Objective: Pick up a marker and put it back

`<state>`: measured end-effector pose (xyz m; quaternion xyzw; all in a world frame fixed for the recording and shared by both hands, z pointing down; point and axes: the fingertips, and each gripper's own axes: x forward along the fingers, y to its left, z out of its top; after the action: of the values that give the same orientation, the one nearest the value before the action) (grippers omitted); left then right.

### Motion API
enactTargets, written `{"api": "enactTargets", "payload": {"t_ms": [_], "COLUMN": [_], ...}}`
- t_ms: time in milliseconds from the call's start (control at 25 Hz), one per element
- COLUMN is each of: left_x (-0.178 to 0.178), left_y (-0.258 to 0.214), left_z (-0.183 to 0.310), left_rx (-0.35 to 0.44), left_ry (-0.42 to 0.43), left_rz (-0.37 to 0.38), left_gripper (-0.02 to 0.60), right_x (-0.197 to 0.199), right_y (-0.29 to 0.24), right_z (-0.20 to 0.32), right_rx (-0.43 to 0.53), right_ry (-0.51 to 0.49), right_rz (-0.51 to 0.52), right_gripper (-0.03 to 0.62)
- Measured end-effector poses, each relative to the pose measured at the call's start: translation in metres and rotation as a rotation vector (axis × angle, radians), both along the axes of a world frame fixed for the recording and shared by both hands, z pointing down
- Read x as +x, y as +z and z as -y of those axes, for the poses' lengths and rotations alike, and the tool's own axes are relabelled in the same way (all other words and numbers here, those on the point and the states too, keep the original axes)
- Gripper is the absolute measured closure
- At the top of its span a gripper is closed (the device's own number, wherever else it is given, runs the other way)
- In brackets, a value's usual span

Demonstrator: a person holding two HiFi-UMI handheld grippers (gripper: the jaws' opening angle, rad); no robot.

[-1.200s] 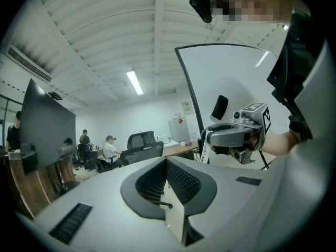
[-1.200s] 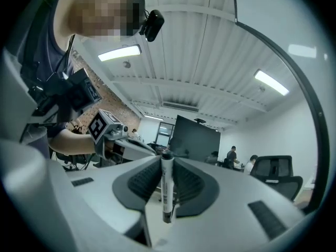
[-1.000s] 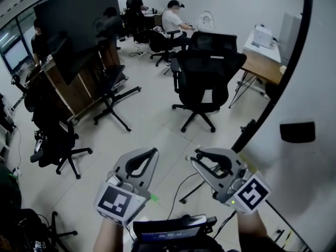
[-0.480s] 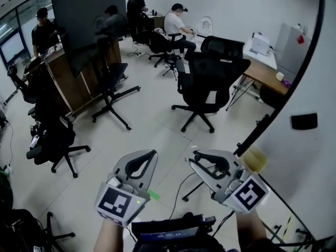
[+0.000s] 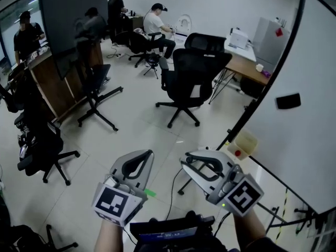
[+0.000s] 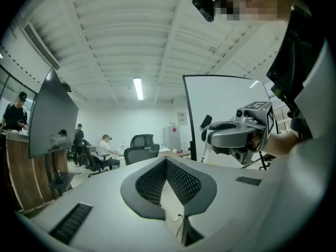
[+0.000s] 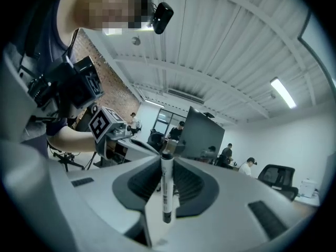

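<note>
Clamping marker (image 7: pixel 167 189), held between jaws — right claw (image 7: pixel 167 159)

Head cam sits up top, facing forward and steeply down. The left gripper (image 5: pixel 148 154) and right gripper (image 5: pixel 187 158) are close at bottom centre, with the office floor (image 5: pixel 142 125) stretching away above them.

The left gripper view rides right behind its own jaws and looks level along them, so they fill the lower frame. The right gripper (image 6: pixel 207 136) shows at mid-right.

The right gripper view is set the same way, so near that the marker (image 7: pixel 167 188) looms at lower centre, with the left gripper (image 7: pixel 139 143) at mid-left.

All three views share the black chair (image 5: pixel 191 72) (image 6: pixel 137 155) (image 7: pixel 278 175) and the dark panel (image 5: pixel 73 14) (image 6: pixel 50 114) (image 7: pixel 202 133).
</note>
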<state>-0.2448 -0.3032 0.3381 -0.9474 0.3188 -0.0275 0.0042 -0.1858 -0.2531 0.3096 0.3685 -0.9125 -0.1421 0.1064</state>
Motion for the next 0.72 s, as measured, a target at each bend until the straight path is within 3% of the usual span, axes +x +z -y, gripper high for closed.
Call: {"api": "enactTargets", "payload": {"t_ms": [160,320,520,720], "left_x": [0.029,0.066,0.135,0.205], "left_y": [-0.004,-0.005,0.002,-0.003], "left_z": [-0.023,-0.046,-0.078,-0.110], "left_rx": [0.019,0.029,0.030,0.050], "left_ry": [0.028,0.000,-0.063,-0.115], "left_rz": [0.018,0.030,0.037,0.064], "left_gripper": [0.581,0.581,0.581,0.581], "right_x": [0.023,0.061,0.133,0.198], "right_y": [-0.005,0.001,0.019,0.011], "right_z": [-0.021,-0.043,-0.075,-0.107], "right_rx": [0.025,0.012,-0.044,0.004], "right_ry": [0.006,-0.017,-0.062,-0.147], "right_rz": [0.005,0.000,-0.011,0.037], "right_gripper": [0.508,0.508,0.508,0.508]}}
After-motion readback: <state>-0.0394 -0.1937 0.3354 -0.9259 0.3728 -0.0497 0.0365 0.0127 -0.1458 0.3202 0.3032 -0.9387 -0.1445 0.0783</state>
